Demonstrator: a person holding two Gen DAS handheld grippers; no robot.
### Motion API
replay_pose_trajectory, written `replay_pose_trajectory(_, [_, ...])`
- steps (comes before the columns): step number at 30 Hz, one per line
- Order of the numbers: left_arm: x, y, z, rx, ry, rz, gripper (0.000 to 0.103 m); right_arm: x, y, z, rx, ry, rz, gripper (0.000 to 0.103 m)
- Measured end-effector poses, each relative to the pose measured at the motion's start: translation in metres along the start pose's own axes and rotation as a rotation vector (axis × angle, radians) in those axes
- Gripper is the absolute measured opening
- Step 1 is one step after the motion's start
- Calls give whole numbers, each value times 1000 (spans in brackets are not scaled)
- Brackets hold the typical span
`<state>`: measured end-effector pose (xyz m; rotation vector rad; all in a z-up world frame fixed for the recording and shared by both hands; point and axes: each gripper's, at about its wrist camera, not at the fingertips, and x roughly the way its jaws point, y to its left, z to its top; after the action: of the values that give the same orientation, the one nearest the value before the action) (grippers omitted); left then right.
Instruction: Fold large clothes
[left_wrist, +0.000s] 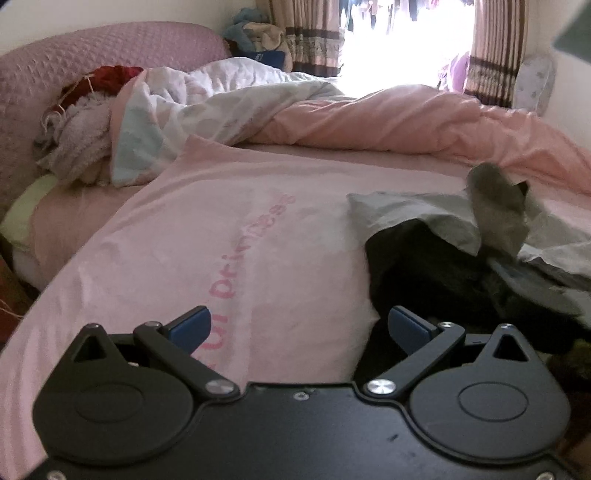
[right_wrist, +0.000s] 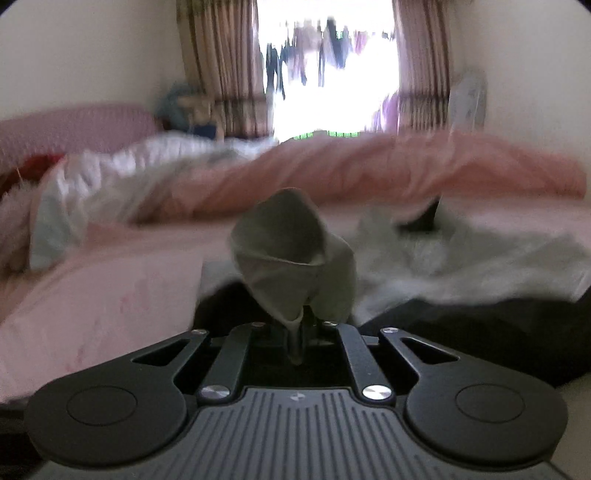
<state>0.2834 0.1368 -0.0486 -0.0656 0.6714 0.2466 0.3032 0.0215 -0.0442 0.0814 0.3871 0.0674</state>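
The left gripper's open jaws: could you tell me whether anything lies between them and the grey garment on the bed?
Nothing visible blocks the left gripper. Only bare pink bed sheet and the garment's dark part lie ahead of it. The grey garment lies up and right, one fold pinched by the right gripper.

Bed (left_wrist: 92, 206) under quilt (left_wrist: 388, 118), garment (left_wrist: 424, 218)

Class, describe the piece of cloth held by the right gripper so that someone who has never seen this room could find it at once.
Start at the bed with its pink sheet, then look to the grey garment spread over dark cloth. One pale grey-green fold rises from it, pinched in the right gripper. Unlike the flat fabric around it, it stands up in a cone.
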Motion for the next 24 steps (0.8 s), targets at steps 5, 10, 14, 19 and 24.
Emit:
replay_pose_trajectory(5, [5,-2,-1,13,23,11,103,28,-8,-24,-2,71,14,23])
replay_pose_trajectory(10, [5,-3,0,12,22,14,103,15,-19,-12,55,83,66,35])
replay_pose_trajectory(14, [5,0,1,6,15,7,103,-16,-44,2,182,0,202,52])
replay_pose_trajectory(19, [4,0,1,6,17,3,103,-45,-69,9,268,-173,238,55])
replay_pose_trajectory(24, [4,-3,1,19,18,-3,103,-1,-68,6,263,5,99,2])
